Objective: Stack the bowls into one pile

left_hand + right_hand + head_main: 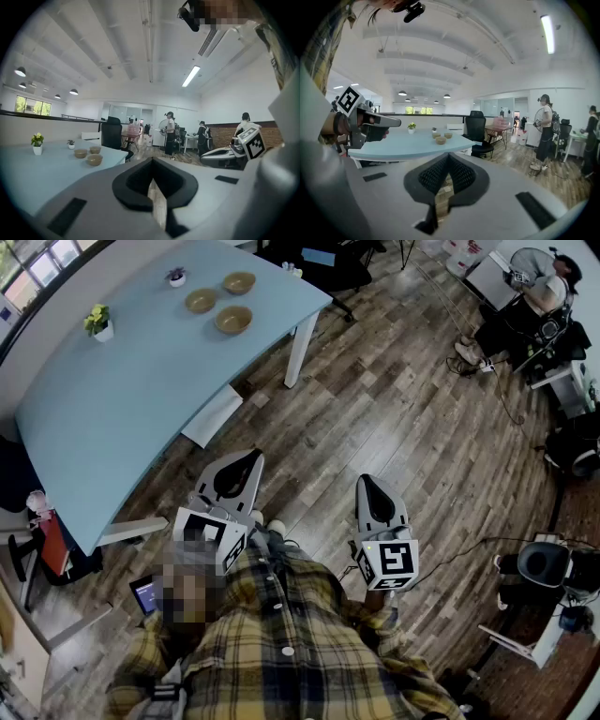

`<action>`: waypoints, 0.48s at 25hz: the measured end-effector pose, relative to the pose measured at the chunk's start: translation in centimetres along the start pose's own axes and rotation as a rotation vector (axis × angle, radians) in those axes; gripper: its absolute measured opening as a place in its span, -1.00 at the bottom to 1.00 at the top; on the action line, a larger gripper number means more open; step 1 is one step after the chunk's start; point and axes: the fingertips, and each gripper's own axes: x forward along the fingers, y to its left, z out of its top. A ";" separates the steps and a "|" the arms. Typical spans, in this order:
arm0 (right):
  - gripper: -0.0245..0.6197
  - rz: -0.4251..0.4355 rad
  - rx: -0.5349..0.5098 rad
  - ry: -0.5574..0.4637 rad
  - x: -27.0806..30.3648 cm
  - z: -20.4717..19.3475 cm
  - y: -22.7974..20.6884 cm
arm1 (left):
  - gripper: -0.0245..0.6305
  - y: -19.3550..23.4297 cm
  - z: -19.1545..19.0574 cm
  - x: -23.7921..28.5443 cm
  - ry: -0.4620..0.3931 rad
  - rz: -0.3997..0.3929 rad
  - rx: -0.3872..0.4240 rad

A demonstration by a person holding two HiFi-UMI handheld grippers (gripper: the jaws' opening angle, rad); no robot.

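Head view | left claw (239, 470): jaws closed together, holding nothing | right claw (375, 498): jaws closed together, holding nothing | three tan round bowls (232, 320), possibly wooden: unstacked, side by side at 11 o'clock on pale blue bench (141, 381), well apart from both claws

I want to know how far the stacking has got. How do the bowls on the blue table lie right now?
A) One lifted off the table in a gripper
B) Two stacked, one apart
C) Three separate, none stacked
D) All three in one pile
C: the far bowl, the left bowl and the near bowl each sit on their own on the table, with none inside another.
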 end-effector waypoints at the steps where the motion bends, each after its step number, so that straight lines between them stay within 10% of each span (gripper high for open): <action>1: -0.91 0.001 -0.002 -0.004 -0.1 0.0 -0.1 | -0.94 -0.1 0.0 0.0 -0.004 -0.001 -0.001; 12: -0.51 0.036 0.150 -0.074 -0.6 -0.1 -1.9 | -0.42 0.9 0.0 0.8 -0.017 0.042 -0.005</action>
